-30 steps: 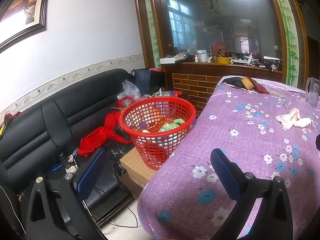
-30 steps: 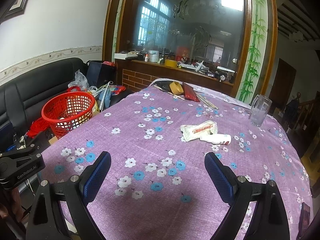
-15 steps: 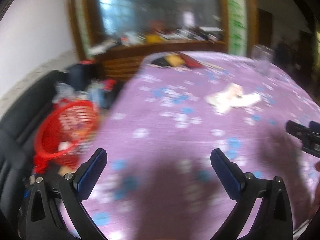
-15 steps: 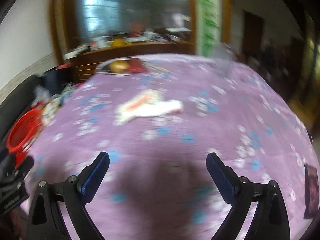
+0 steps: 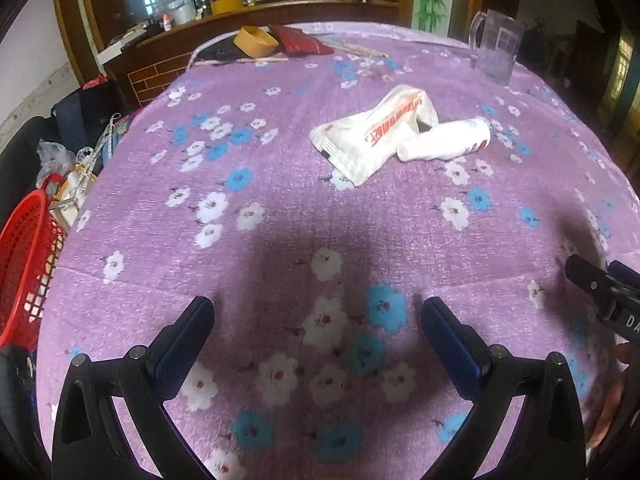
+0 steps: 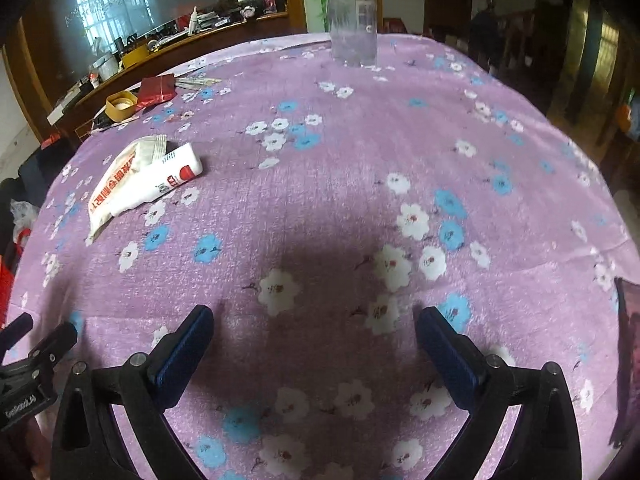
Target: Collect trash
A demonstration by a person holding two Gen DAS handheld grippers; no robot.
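Observation:
Two pieces of trash lie together on the purple flowered tablecloth [image 5: 288,216]: a flat white wrapper [image 5: 372,136] with red print and a white tube-shaped pack [image 5: 444,142] leaning on it. The right wrist view shows the wrapper [image 6: 120,178] and tube pack [image 6: 168,176] at the left. My left gripper [image 5: 318,320] is open and empty, hanging over the cloth well short of the trash. My right gripper [image 6: 314,330] is open wide and empty, to the right of the trash. A red mesh basket [image 5: 24,264] sits off the table's left edge.
A clear plastic jug [image 5: 498,46] stands at the table's far side. A roll of tape [image 5: 256,40], a red packet [image 5: 302,42] and chopsticks lie at the far edge. Beyond are a wooden counter and a mirror, with a black sofa and bags at the left.
Both grippers have swung from the sofa side over the table and tilted down toward the cloth. The basket has slid to the left edge; the trash now lies ahead, closer.

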